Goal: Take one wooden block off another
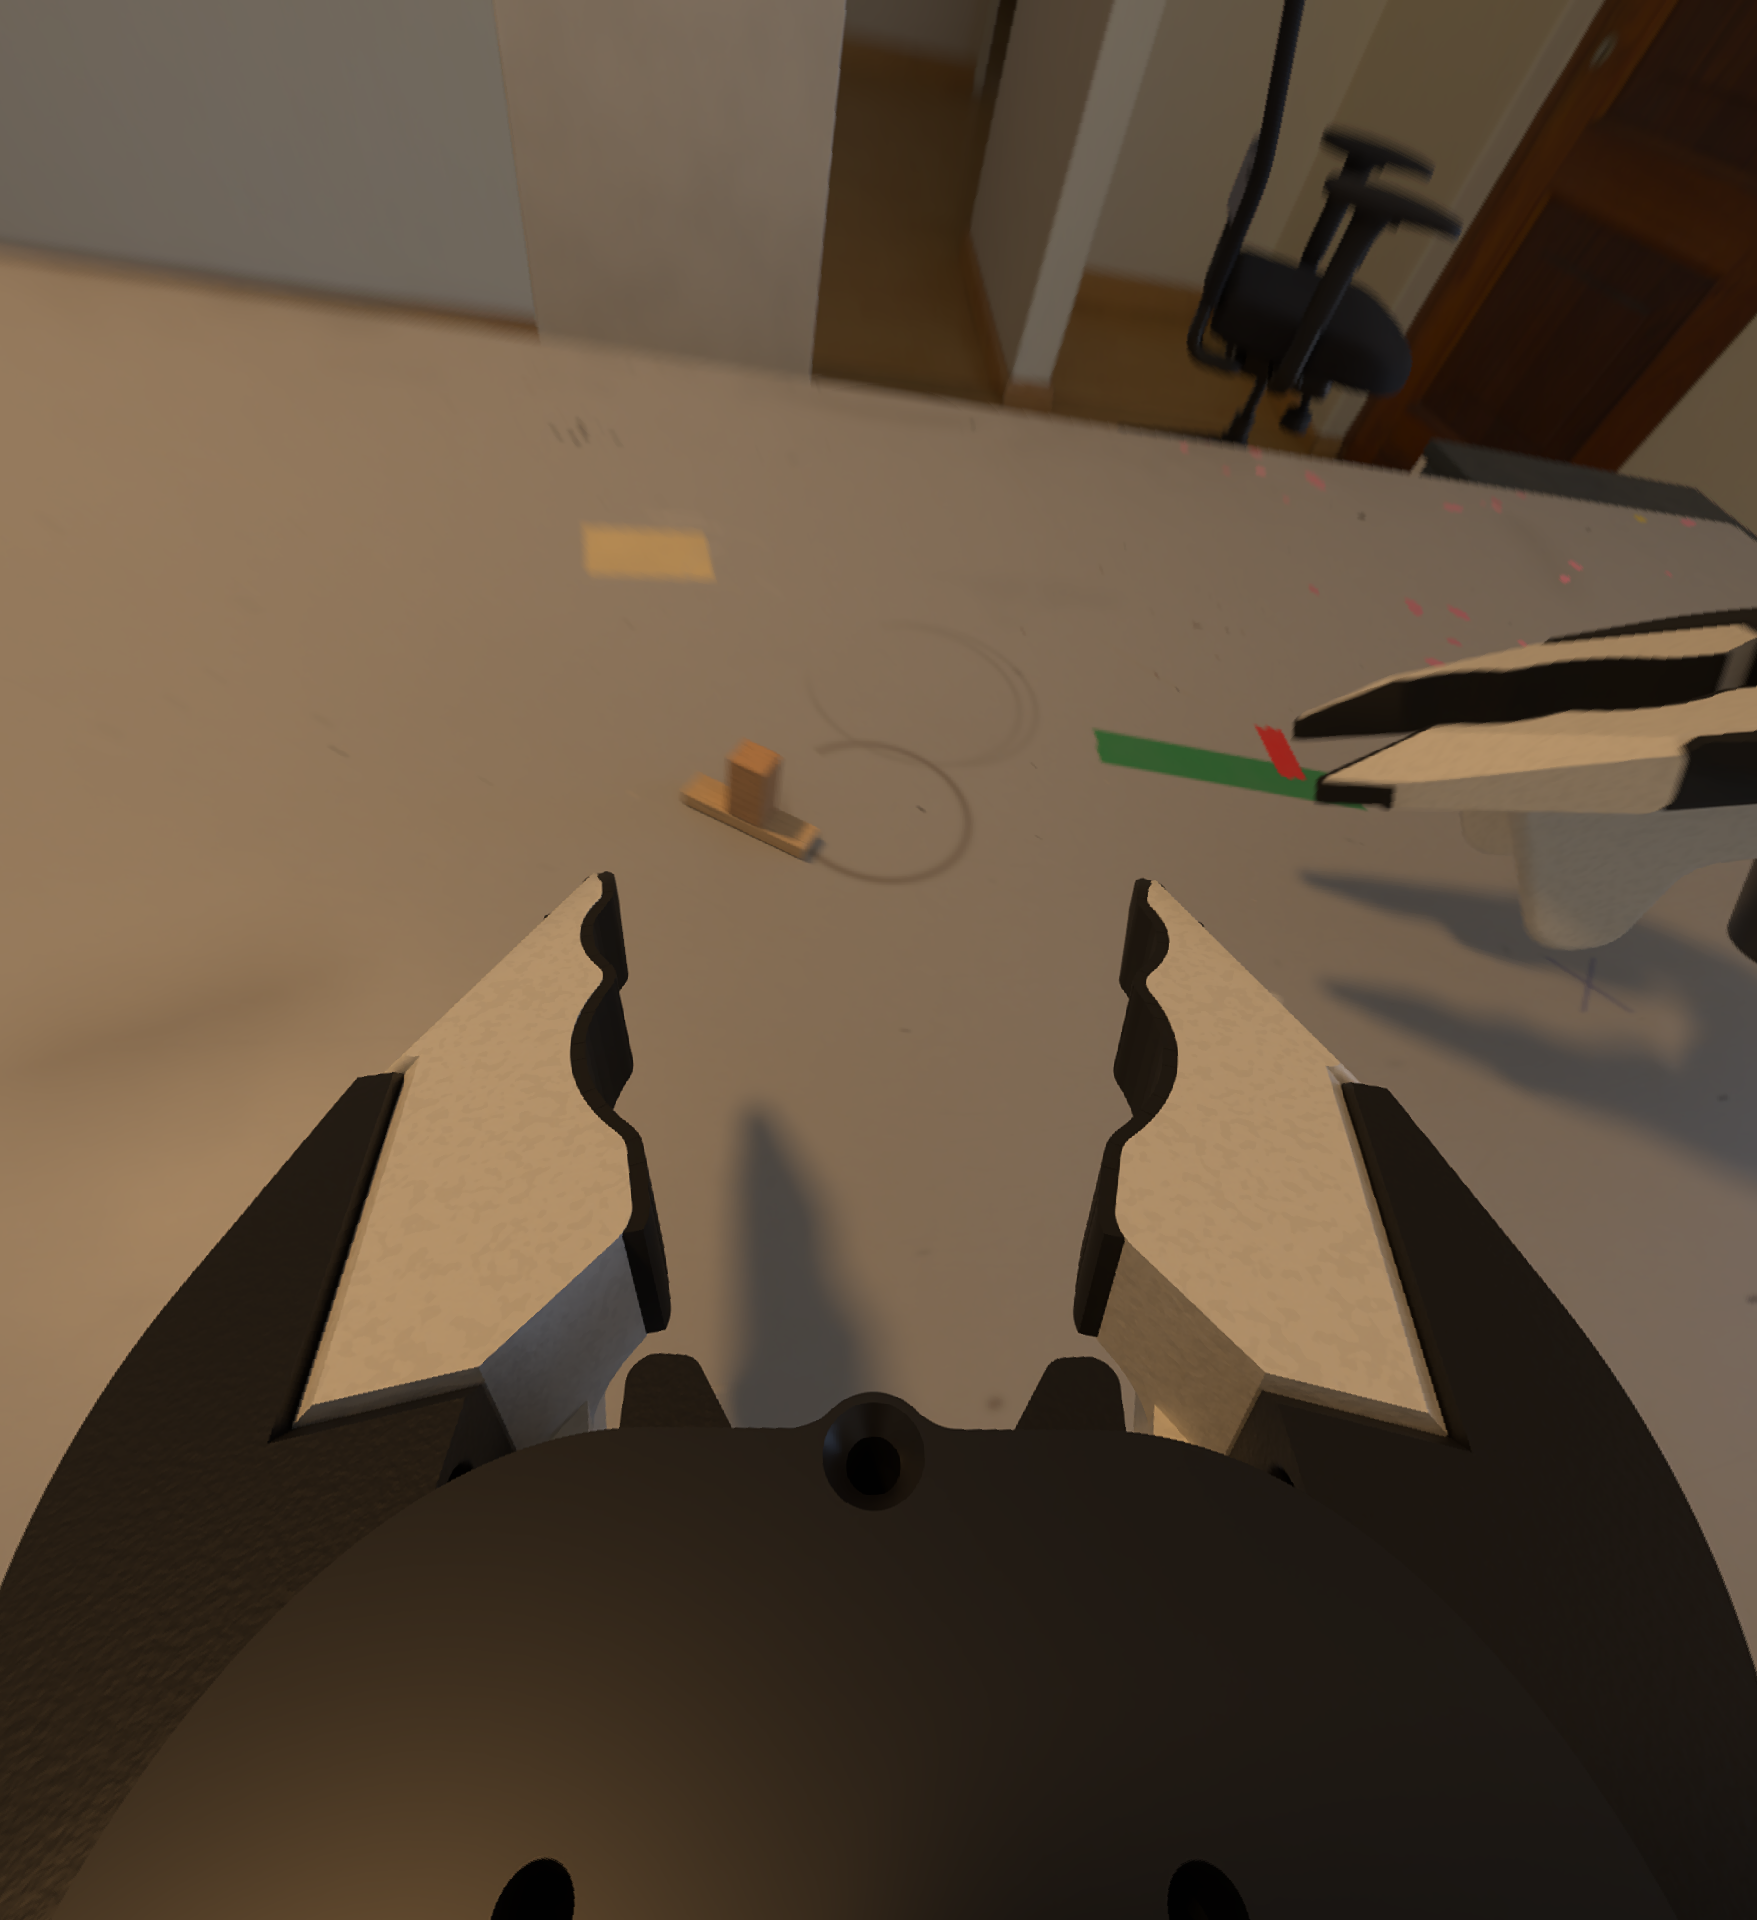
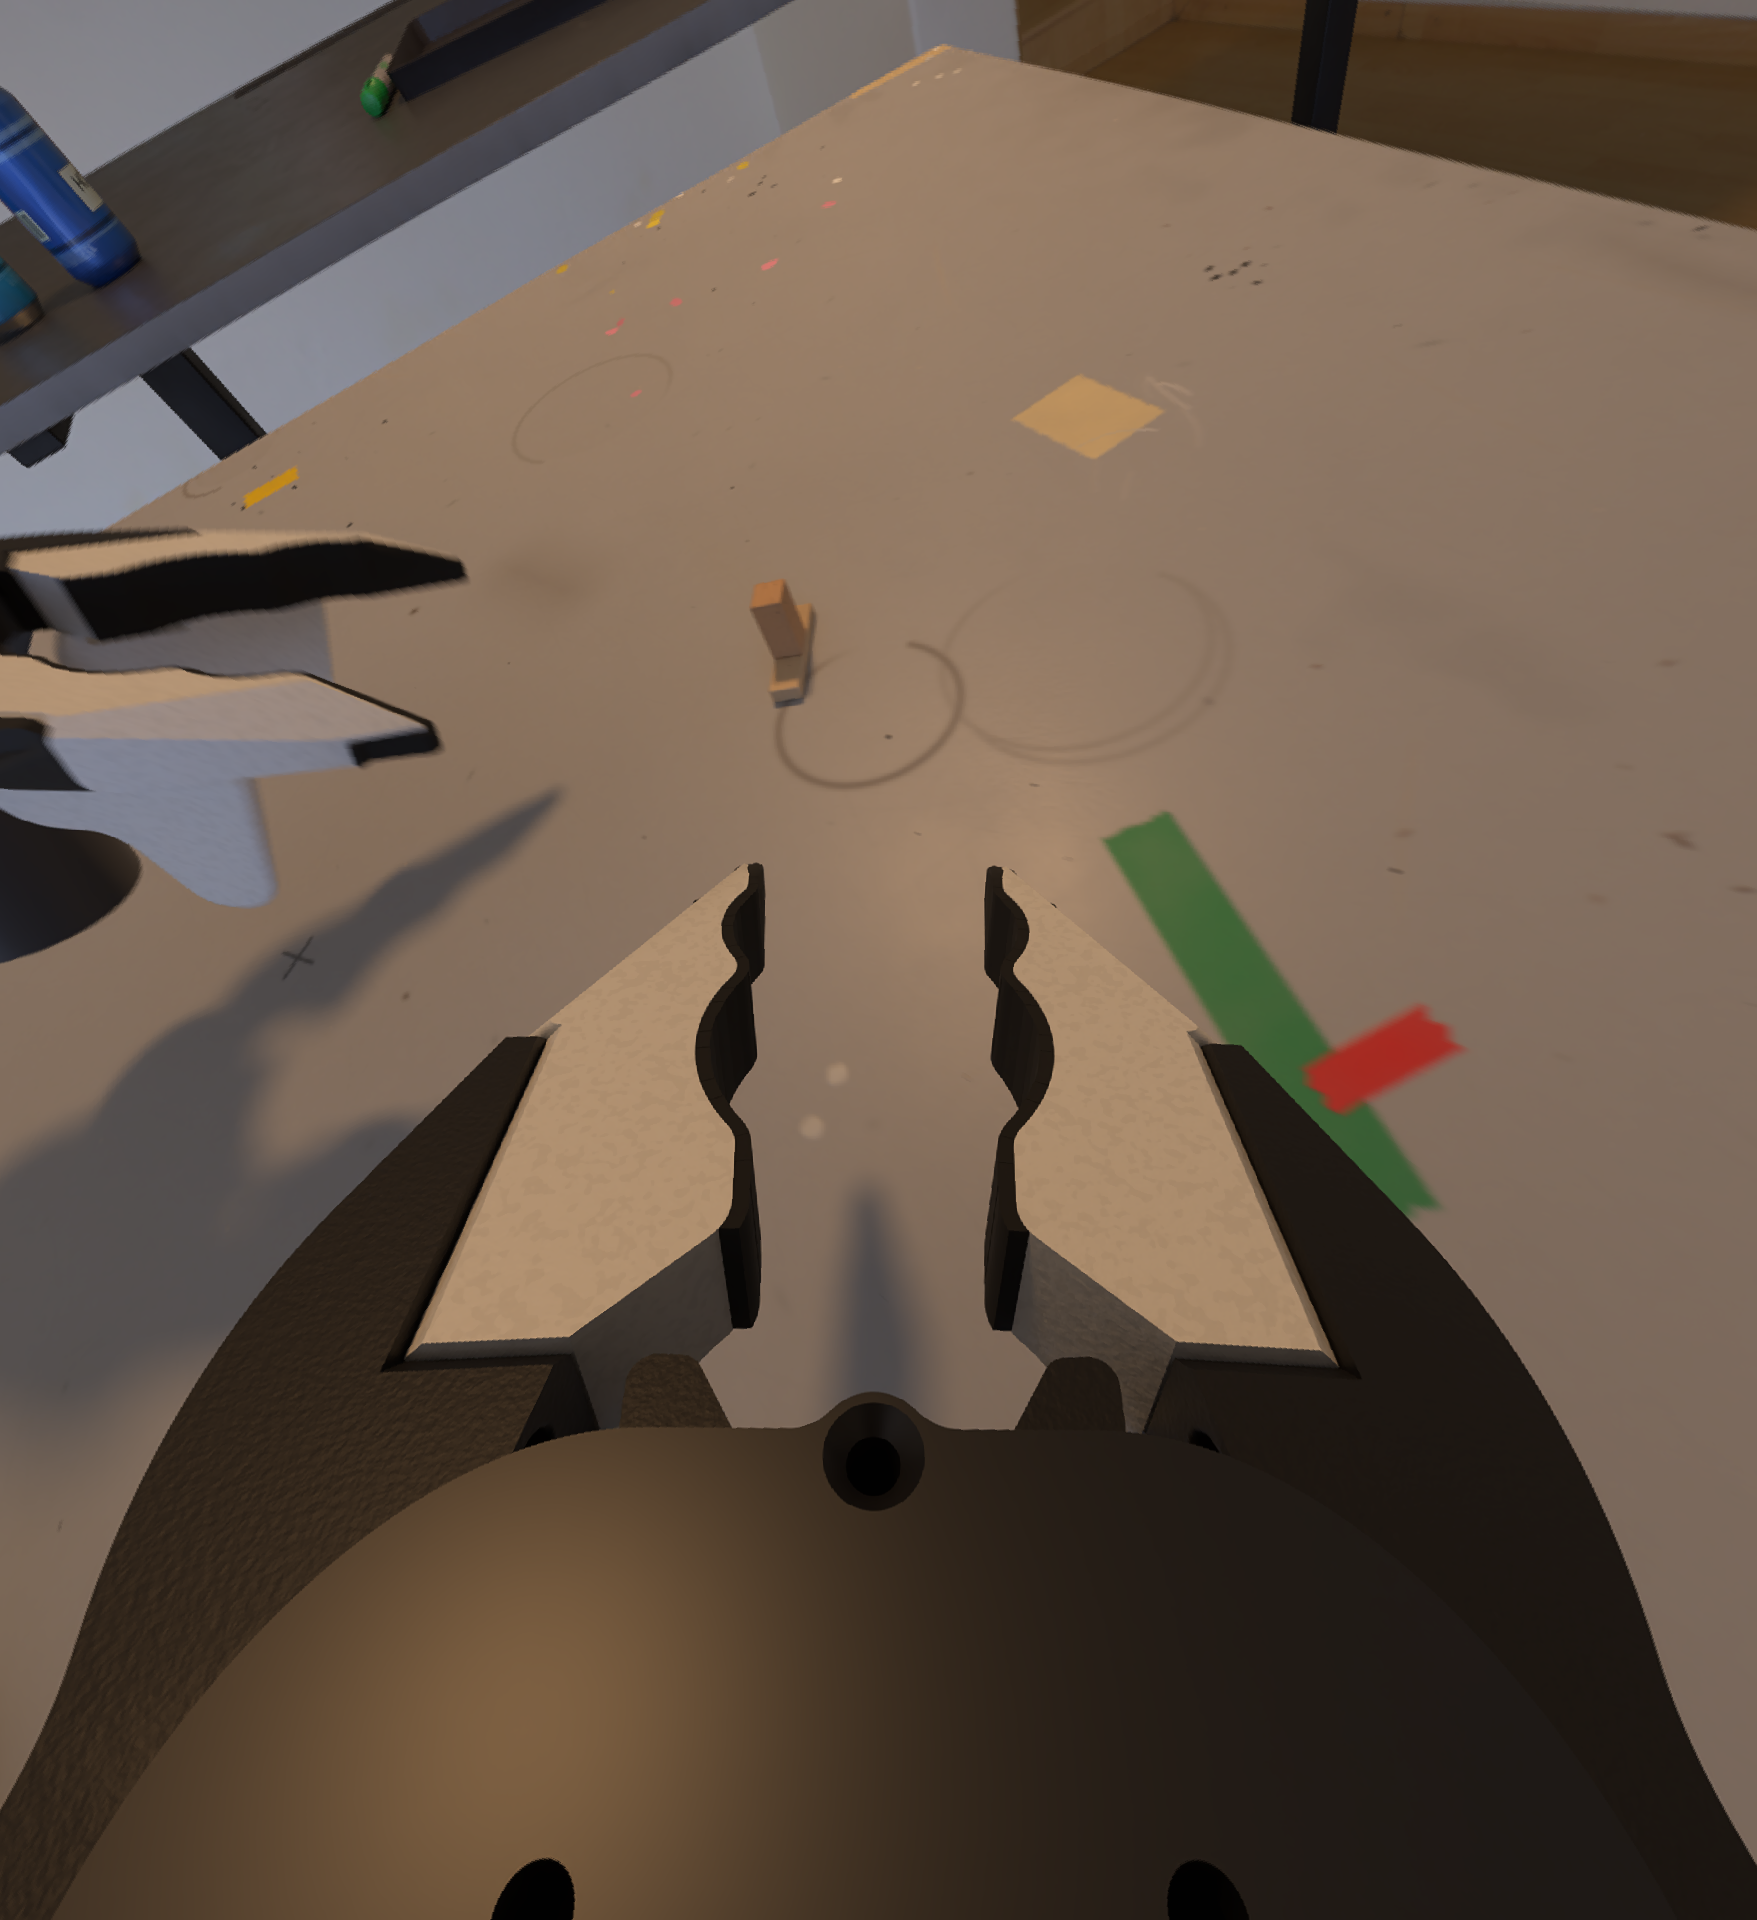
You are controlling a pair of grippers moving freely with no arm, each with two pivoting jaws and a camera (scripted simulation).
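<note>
— That pale table (image 1: pixel 334 644) is scuffed all over: pencilled rings, pink flecks, a tan square patch (image 1: pixel 647 552). Behind it there's a black office chair (image 1: pixel 1310 301) by a dark wooden door (image 1: pixel 1622 239).

— And from the other side, a dark shelf (image 2: pixel 261 197) with two blue cans (image 2: pixel 32 177). Where are the blocks?

— Mid-table. A flat wooden block (image 1: pixel 749 818) lies on the surface, and a small upright wooden block (image 1: pixel 752 777) stands on top of it, touching it. One end of the flat one sits right at the edge of a drawn ring (image 1: pixel 905 810).

— What about the claws?

— The left gripper (image 1: pixel 872 883) hangs above the table with its jaws spread wide, nothing between them, well short of the blocks. The right gripper (image 2: pixel 874 871) is parted too, though narrower, and also empty.

— Close to each other?

— Apart, one on either side of the blocks. A green tape strip (image 2: pixel 1258 997) crossed by a short red tape piece (image 2: pixel 1383 1055) lies just beside the right one's fingers.
</note>
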